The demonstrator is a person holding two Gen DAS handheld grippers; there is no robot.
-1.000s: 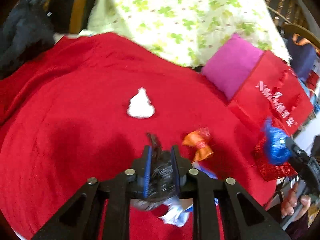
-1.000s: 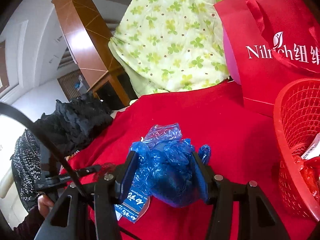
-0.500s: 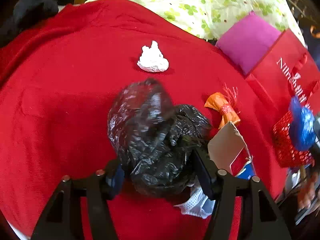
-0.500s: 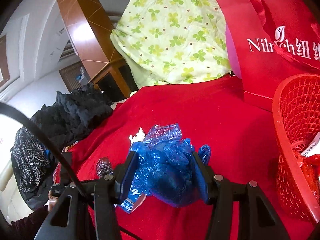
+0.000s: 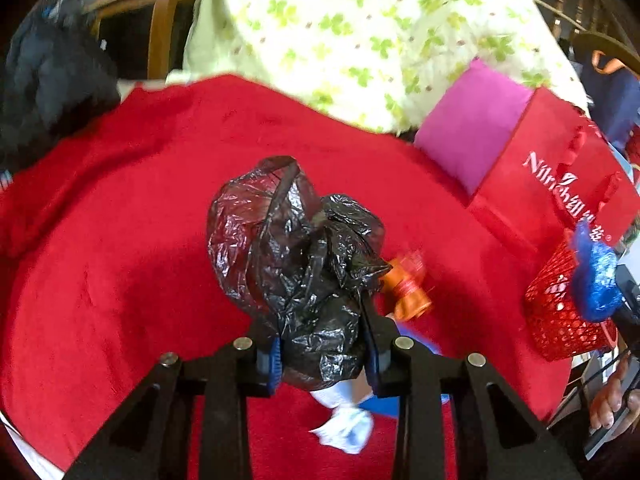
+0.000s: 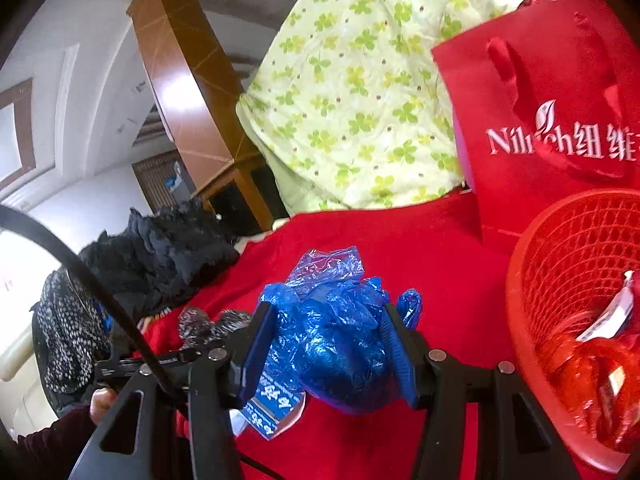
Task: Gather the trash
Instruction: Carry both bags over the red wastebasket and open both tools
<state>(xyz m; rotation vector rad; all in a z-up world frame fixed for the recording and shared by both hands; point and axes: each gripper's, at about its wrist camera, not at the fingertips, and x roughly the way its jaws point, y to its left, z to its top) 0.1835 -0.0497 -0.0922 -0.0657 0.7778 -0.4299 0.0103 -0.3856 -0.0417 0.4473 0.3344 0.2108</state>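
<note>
Closing left tool (image 5: 322, 354) around black bag (image 5: 296, 256)

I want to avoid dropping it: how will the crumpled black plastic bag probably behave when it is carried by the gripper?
The black plastic bag looks thin and crinkled, so it is probably floppy and very light. Its top bulges beyond the closing left gripper, so it may sag or spring open. Its glossy film could slip from the pads.

white wall (image 6: 60, 60), wooden cabinet (image 6: 180, 92) (glossy)

This is a home bedroom: a clover-print quilt (image 5: 360, 28) lies on a red blanket (image 5: 120, 240), beside a wooden cabinet (image 6: 180, 92).
</note>
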